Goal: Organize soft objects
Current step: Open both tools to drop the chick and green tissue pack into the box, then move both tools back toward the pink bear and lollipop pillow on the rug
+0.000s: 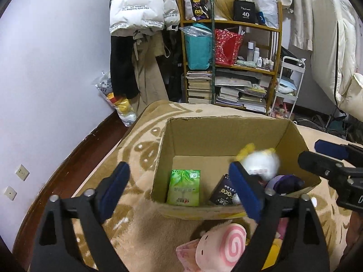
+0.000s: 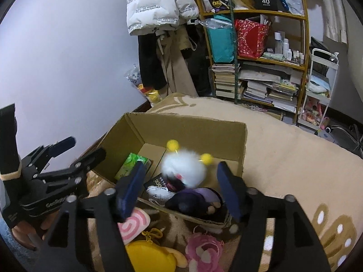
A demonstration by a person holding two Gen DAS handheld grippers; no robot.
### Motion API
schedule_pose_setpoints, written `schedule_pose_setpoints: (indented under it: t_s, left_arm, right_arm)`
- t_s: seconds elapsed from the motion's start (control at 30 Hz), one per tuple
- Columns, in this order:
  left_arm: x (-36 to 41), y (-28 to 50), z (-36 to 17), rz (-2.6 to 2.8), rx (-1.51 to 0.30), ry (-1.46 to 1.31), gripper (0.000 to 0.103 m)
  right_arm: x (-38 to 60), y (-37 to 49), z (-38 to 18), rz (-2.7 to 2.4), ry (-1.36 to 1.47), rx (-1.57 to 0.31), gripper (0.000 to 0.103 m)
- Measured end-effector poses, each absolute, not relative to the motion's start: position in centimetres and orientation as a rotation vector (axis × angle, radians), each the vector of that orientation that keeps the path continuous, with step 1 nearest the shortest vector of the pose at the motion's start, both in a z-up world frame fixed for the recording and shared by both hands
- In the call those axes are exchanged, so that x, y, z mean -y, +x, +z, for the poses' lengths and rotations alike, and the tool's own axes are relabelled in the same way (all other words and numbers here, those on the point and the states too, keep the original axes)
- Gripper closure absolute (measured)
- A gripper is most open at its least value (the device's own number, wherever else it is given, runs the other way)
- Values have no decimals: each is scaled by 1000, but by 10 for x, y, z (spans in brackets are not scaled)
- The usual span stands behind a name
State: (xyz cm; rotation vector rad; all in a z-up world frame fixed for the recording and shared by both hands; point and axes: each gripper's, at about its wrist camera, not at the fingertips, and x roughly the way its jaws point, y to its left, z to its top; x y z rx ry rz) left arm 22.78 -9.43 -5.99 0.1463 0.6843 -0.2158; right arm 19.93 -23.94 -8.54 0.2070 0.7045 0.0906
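Note:
An open cardboard box (image 1: 226,133) (image 2: 181,127) sits on a beige blanket. A blurred white fluffy toy (image 2: 183,170) (image 1: 261,161) with yellow pompoms is in mid-air over the box, touching neither gripper. Inside lie a dark purple plush (image 2: 195,199) (image 1: 285,181), a green tissue pack (image 1: 185,187) (image 2: 131,165) and a dark packet (image 1: 223,192). My right gripper (image 2: 179,190) is open above the box's near edge. My left gripper (image 1: 181,190) is open at the box's front left. A pink swirl plush (image 1: 222,247) (image 2: 133,224), a yellow plush (image 2: 149,256) and a pink plush (image 2: 204,251) lie in front of the box.
A shelf (image 1: 229,63) of books and bags stands behind, with hanging coats (image 1: 140,22) to its left and a white cart (image 1: 288,83) to its right. A lilac wall (image 1: 45,68) and dark floor edge run along the left.

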Motion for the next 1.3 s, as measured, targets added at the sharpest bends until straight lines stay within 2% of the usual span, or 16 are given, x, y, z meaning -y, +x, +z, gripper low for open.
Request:
schedule_pose_setpoints:
  t_s: [0.13,0.2,0.9,1.3]
  left_arm:
    - [89,223,-57,-204,-706,157,10]
    - [87,219,-56,-202,-713,161,9]
    - [67,178,-42,-174,-766,168,8]
    - [66,165,-52,-179,-807,168,8]
  right_arm:
    - [245,196,-80,69,243,-695,4]
    - [247,193,-78,41,255,-696,0]
    - [251,142,-69,-90,267,-761,0]
    - [250,120,-73,-153,248,-816,0]
